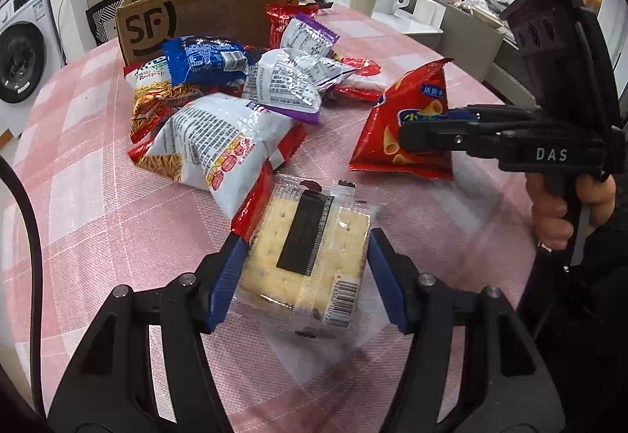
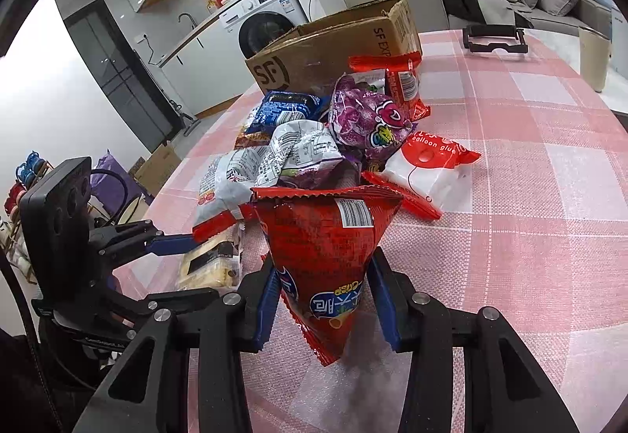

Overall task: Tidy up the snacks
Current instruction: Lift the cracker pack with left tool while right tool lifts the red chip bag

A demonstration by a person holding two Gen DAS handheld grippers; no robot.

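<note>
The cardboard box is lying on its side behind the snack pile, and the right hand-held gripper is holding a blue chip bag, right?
Not quite: the bag in the right hand-held gripper is red, not blue, as the right wrist view shows. The red chip bag is pinched between its blue pads. The rest holds: the cardboard box lies on its side behind the snack pile.

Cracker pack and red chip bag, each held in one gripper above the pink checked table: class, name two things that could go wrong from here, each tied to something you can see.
1. The left gripper pinches the cracker pack by its sides, so squeezing harder might crack the crackers.
2. The right gripper grips only the narrow lower end of the red chip bag; its wide top may flop or slip on the way to the cardboard box.
</note>
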